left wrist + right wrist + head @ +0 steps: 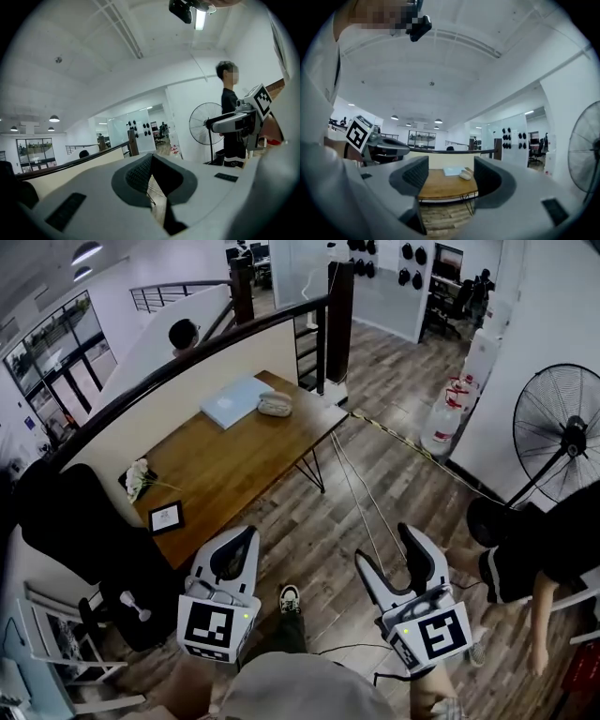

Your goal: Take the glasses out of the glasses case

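A pale oval glasses case [275, 404] lies shut at the far end of the wooden table [234, 465], beside a light-blue flat book or laptop [234, 401]. No glasses show. Both grippers hang over the floor, well short of the table. My left gripper [234, 554] has its jaws shut with nothing between them, and its pads meet in the left gripper view [151, 159]. My right gripper [389, 549] stands open and empty. Between its pads [415, 174] in the right gripper view I see the table and the case [465, 175] far off.
On the table's near end lie a white flower bunch [139, 479] and a small framed picture [166, 517]. A black chair [66, 521] stands at the left. A person in black [525, 549] and a standing fan [562, 432] are at the right. A cable [361, 493] crosses the floor.
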